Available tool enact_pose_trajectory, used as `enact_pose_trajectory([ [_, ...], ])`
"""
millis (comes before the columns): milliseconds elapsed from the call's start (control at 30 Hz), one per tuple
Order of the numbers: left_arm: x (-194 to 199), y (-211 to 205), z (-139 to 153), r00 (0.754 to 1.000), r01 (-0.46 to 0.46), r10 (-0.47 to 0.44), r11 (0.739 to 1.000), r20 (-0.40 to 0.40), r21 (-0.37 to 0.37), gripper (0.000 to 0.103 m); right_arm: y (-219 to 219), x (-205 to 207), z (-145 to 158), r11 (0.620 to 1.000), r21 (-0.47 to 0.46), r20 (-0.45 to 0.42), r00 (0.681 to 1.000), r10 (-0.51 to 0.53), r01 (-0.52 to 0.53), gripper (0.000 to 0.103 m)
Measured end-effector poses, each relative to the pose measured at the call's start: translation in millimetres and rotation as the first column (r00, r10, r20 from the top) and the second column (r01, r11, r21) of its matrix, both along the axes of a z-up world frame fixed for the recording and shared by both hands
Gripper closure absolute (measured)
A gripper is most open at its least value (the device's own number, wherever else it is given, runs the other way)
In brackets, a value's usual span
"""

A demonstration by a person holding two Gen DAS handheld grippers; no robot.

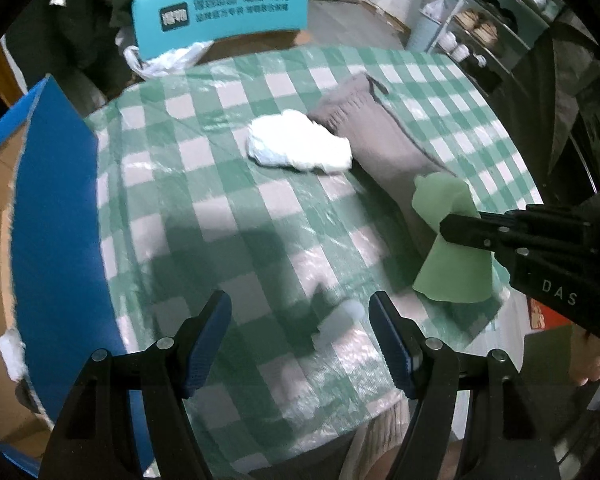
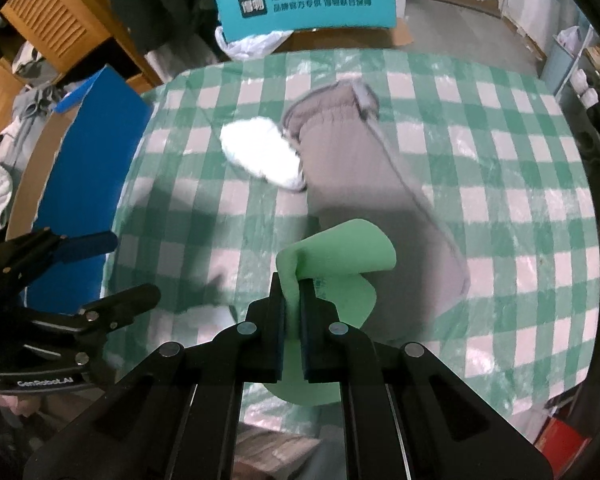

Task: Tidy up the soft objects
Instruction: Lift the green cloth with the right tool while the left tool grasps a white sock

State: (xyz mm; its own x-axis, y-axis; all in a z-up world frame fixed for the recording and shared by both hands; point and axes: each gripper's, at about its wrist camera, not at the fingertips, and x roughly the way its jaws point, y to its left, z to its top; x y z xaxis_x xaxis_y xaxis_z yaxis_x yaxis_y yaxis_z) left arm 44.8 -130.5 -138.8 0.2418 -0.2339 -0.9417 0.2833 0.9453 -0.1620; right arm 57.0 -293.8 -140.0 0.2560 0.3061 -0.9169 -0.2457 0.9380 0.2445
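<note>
My right gripper point(image 2: 294, 292) is shut on a light green soft sheet point(image 2: 340, 248), which curls above the pads and hangs below them over the near part of the table. In the left wrist view that green sheet point(image 1: 448, 240) hangs from the right gripper point(image 1: 452, 228) at the right. A white fluffy item point(image 1: 296, 146) point(image 2: 260, 152) lies mid-table, touching a grey-brown pair of soft trousers point(image 1: 380, 136) point(image 2: 348, 152). My left gripper point(image 1: 300, 304) point(image 2: 136, 268) hovers open over the near left of the table, with nothing between its fingers.
A green-and-white checked cloth under clear plastic covers the table point(image 1: 228, 208) point(image 2: 500, 208). An open box with blue flaps point(image 1: 56, 220) point(image 2: 92, 180) stands off the table's left edge. A teal chair back point(image 1: 220, 12) point(image 2: 304, 4) and a white plastic bag point(image 1: 168, 60) are at the far side. Shelves point(image 1: 480, 32) stand far right.
</note>
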Motion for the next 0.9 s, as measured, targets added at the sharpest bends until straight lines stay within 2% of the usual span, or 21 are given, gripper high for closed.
enact_pose_trajectory([
  [200, -9, -9, -16, 0.999, 0.034, -0.034, 0.999, -0.029, -0.017, 0.030, 1, -11, -14, 1.000, 0.015, -0.045, 0.999, -0.001, 0.002, 0.097],
  [433, -14, -21, -24, 0.996, 0.087, -0.087, 0.996, -0.020, 0.013, 0.030, 5, -17, -31, 1.000, -0.009, -0.077, 0.997, 0.014, -0.015, 0.097],
  [700, -15, -27, -34, 0.993, 0.115, -0.114, 0.993, -0.030, 0.037, 0.030, 4, -16, -33, 1.000, 0.001, -0.080, 0.997, 0.011, -0.011, 0.097],
  [900, -14, -30, -41, 0.991, 0.128, -0.126, 0.990, -0.038, 0.052, 0.042, 3, -15, -33, 1.000, 0.010, -0.082, 0.997, 0.009, -0.008, 0.097],
])
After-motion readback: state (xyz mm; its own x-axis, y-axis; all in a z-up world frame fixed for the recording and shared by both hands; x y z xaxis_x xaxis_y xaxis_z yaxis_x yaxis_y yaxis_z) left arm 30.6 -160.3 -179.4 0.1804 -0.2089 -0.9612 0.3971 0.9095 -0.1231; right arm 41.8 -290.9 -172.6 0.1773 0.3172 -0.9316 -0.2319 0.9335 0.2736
